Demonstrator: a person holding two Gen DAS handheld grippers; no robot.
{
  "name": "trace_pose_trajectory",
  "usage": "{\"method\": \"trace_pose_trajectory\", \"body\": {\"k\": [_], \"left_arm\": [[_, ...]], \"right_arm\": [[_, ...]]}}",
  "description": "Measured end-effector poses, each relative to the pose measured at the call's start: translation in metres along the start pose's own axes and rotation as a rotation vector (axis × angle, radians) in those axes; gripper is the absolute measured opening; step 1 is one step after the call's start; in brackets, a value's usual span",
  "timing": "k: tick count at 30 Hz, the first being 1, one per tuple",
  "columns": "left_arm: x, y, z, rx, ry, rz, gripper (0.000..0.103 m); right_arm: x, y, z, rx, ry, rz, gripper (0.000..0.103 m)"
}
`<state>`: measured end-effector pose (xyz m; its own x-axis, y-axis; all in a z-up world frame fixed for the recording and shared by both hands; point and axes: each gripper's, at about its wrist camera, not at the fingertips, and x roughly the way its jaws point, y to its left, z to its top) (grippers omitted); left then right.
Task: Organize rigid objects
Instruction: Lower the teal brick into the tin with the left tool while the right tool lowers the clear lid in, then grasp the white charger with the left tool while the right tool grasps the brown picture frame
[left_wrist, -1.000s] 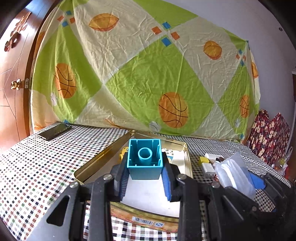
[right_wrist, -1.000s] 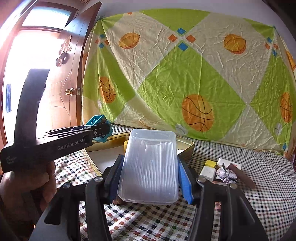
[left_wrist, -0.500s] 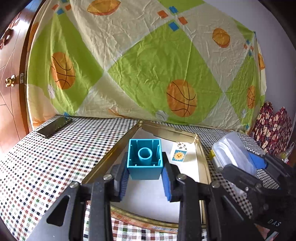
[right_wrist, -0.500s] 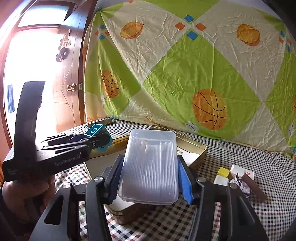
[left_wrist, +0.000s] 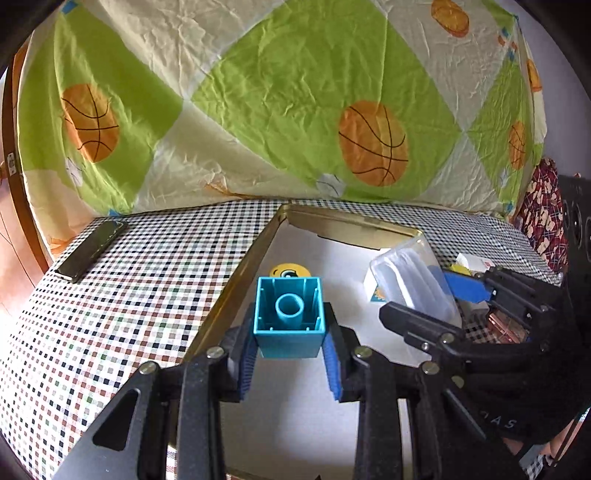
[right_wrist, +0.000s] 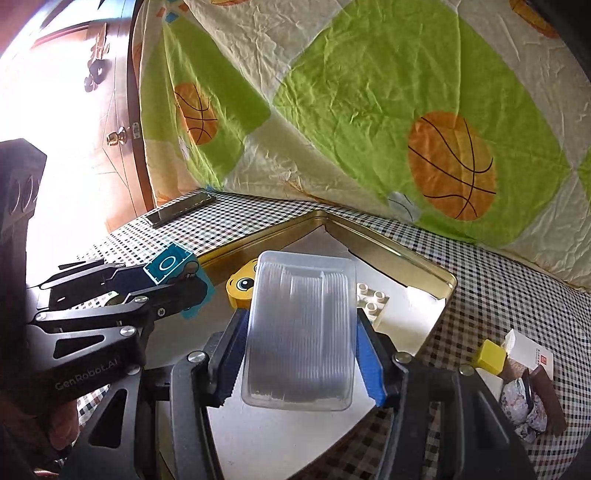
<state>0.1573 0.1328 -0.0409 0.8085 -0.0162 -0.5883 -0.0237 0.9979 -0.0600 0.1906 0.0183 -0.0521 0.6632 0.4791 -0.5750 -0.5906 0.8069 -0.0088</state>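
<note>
Left claw (left_wrist: 290, 343) is clamped on the blue brick (left_wrist: 289, 317), hollow underside facing my camera, held above the tin (left_wrist: 347, 219). From my right wrist view I see the same brick (right_wrist: 168, 264) pinched at the left claw's tip, over the tin's left rim.

Right claw (right_wrist: 298, 356) is clamped on the clear box (right_wrist: 299, 332), blue pads pressed on both long sides. The box hangs over the tin's (right_wrist: 402, 254) white floor, tilted away from the lens. In the left view the box (left_wrist: 413, 284) sits between the right claw's fingers, above the tin's right half.

Inside the tin: a yellow piece (right_wrist: 240, 284) with a cartoon eye, just behind the box's left edge, and a white brick (right_wrist: 371, 301) with studs up, just right of the box. In the left view the yellow piece (left_wrist: 288, 271) peeks out right behind the blue brick.

The tin rests on the checked tabletop (left_wrist: 129, 295). A phone (left_wrist: 92, 249) lies near the tabletop's far left corner. Right of the tin, apart from it: a yellow block (right_wrist: 491, 356), a white carton (right_wrist: 535, 356), a foil wrapper (right_wrist: 521, 402) and a brown bar (right_wrist: 546, 398), clustered together. A basketball-print sheet (left_wrist: 258, 110) hangs behind.
</note>
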Motion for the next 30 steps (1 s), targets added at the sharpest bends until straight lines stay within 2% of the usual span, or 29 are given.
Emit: {"method": "trace_pose_trajectory", "body": {"k": [4, 5, 6, 8, 10, 12, 13, 18, 23, 26, 30], "left_arm": [[0.008, -0.001, 0.005, 0.008, 0.031, 0.009, 0.031], [0.009, -0.001, 0.006, 0.003, 0.033, 0.019, 0.031], [0.01, 0.0, 0.006, 0.001, 0.036, 0.026, 0.031], [0.009, 0.0, 0.006, 0.001, 0.042, 0.029, 0.045], [0.003, 0.0, 0.004, -0.005, 0.018, 0.053, 0.081], [-0.006, -0.003, 0.002, -0.011, -0.027, 0.075, 0.098], [-0.01, -0.004, 0.002, -0.014, -0.042, 0.081, 0.101], [-0.03, -0.025, -0.004, -0.05, -0.103, 0.033, 0.101], [-0.043, -0.066, -0.009, -0.057, -0.145, -0.055, 0.101], [-0.043, -0.095, -0.01, -0.016, -0.151, -0.091, 0.102], [-0.035, -0.122, -0.011, 0.035, -0.135, -0.096, 0.102]], "right_arm": [[0.003, -0.001, 0.004, -0.005, -0.002, -0.027, 0.058], [0.004, -0.002, 0.004, -0.002, 0.001, -0.031, 0.062], [0.003, -0.004, 0.004, 0.002, 0.001, -0.038, 0.071], [-0.004, -0.011, 0.001, 0.006, -0.011, -0.034, 0.077], [-0.017, -0.02, -0.005, 0.002, -0.025, -0.045, 0.077], [-0.034, -0.032, -0.014, -0.013, -0.045, -0.093, 0.077], [-0.043, -0.04, -0.019, -0.012, -0.05, -0.117, 0.077], [-0.087, -0.1, -0.047, 0.093, -0.058, -0.203, 0.077], [-0.105, -0.145, -0.071, 0.185, -0.007, -0.289, 0.077], [-0.101, -0.153, -0.079, 0.195, 0.041, -0.297, 0.077], [-0.085, -0.152, -0.083, 0.186, 0.112, -0.259, 0.073]]}}
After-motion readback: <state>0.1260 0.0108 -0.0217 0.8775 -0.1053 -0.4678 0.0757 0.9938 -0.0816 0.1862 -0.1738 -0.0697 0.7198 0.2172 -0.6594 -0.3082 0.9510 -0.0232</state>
